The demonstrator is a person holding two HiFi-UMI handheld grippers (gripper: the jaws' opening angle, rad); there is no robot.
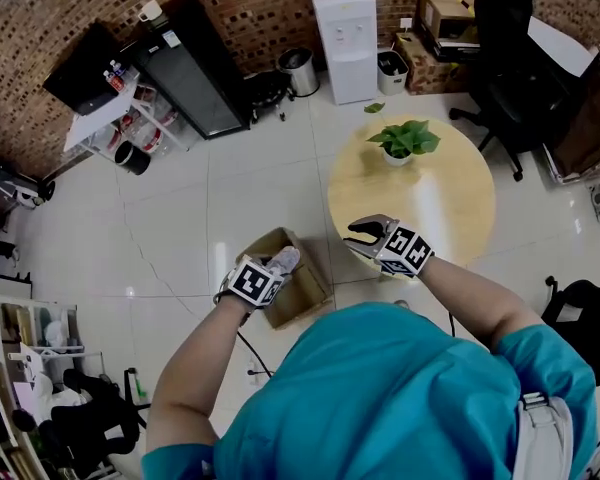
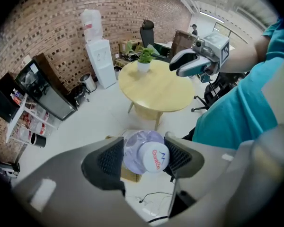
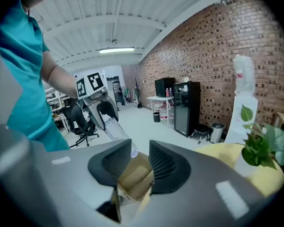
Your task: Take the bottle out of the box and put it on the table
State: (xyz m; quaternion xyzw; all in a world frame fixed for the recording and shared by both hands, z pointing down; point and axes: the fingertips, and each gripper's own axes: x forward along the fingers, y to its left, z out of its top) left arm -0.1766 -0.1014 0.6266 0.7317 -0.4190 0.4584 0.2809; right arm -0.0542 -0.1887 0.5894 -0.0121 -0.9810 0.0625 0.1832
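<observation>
A clear plastic bottle (image 2: 143, 151) with a white cap sits between the jaws of my left gripper (image 2: 144, 159), and the pads press on its sides. In the head view this left gripper (image 1: 272, 270) holds the bottle (image 1: 286, 259) just above the open cardboard box (image 1: 302, 286) on the floor. My right gripper (image 1: 355, 235) hovers by the near edge of the round wooden table (image 1: 450, 203). In its own view my right gripper (image 3: 139, 161) is open with nothing between the jaws. Through the gap the box (image 3: 135, 176) shows, with the bottle (image 3: 114, 129) above it.
A small potted plant (image 1: 404, 140) stands on the table's far side. A water dispenser (image 1: 345, 33), a bin (image 1: 300, 71), a black fridge (image 1: 192, 63) and office chairs (image 1: 505, 63) line the brick wall. A cable (image 2: 151, 198) lies on the white tiled floor.
</observation>
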